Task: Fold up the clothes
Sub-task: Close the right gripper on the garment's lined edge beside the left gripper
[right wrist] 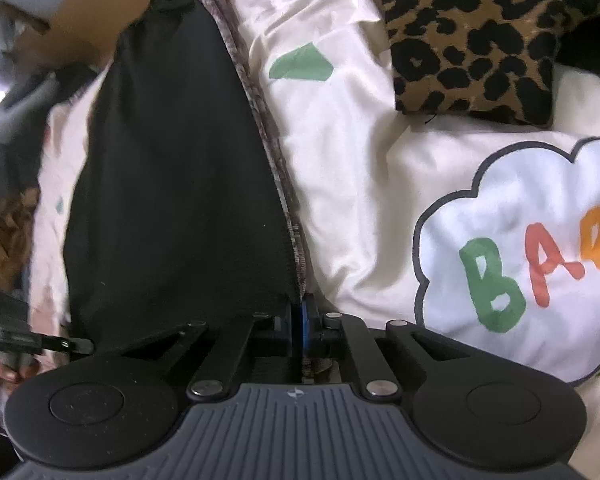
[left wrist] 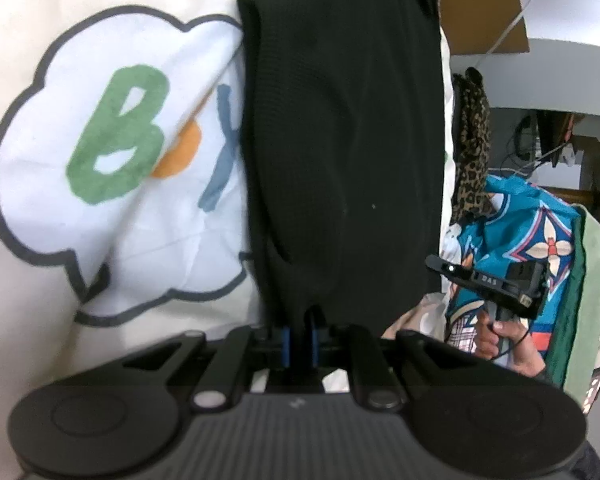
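In the right wrist view only, garment's (right wrist: 172, 200) grey marled trim (right wrist: 276, 184).

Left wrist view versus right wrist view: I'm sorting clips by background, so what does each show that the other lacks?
Only the left wrist view: a teal patterned cloth and a white cable. Only the right wrist view: a red letter A on the duvet print and the garment's grey trim. Both: the black garment pinched by each gripper, left gripper, right gripper, the cream duvet, leopard fabric.
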`<state>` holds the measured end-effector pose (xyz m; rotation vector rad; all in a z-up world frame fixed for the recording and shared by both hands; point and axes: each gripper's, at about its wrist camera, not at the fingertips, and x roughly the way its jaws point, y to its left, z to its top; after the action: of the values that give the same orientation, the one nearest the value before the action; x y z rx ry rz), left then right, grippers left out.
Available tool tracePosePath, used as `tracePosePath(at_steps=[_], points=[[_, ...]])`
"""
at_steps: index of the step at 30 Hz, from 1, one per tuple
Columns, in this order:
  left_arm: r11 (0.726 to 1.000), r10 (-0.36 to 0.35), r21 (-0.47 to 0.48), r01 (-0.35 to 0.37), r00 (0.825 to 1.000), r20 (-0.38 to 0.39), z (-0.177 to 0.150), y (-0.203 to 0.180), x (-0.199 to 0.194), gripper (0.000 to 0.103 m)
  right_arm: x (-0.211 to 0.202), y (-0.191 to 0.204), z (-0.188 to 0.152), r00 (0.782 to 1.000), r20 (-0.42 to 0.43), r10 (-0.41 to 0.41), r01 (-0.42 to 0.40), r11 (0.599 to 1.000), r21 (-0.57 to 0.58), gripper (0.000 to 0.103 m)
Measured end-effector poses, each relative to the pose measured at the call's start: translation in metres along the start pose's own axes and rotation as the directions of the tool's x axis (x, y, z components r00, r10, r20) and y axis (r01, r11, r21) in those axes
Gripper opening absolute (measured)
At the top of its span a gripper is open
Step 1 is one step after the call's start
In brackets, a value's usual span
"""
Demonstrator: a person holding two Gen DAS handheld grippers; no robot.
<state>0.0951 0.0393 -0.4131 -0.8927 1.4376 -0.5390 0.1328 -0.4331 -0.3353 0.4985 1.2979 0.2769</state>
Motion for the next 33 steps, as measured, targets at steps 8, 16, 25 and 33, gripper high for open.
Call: tracePosePath(at_steps=[8,16,25,33], points=[[0.998,-0.061,-0.031,0.061,0.998,0.014,-0.001,0.004,0.0,0.021,-0.004,-0.019,-0.002,0.995,0.025,0.094,-0.096,0.99,0.103,0.007],[0.996,-0.079,-0.038,0.081,0.996,0.03,-0.003,0.002,0.003,0.027,0.015,-0.027,0.008,0.984,-0.003,0.176,-0.174,0.978,0.112,0.042],[0.993,-0.096,-0.067,0.098,0.995,0.034,-0.006,0.006,0.007,0.008,0.012,-0.025,0.002,0.984,0.028,0.176,-0.178,0.979,0.102,0.002],[0.99,-0.135,0.043,0.135,0.991,0.0,0.0,-0.02,-0.03,0.005,-0.014,-0.01,-0.012,0.968,0.103,0.23,-0.241,0.965,0.106,0.001]])
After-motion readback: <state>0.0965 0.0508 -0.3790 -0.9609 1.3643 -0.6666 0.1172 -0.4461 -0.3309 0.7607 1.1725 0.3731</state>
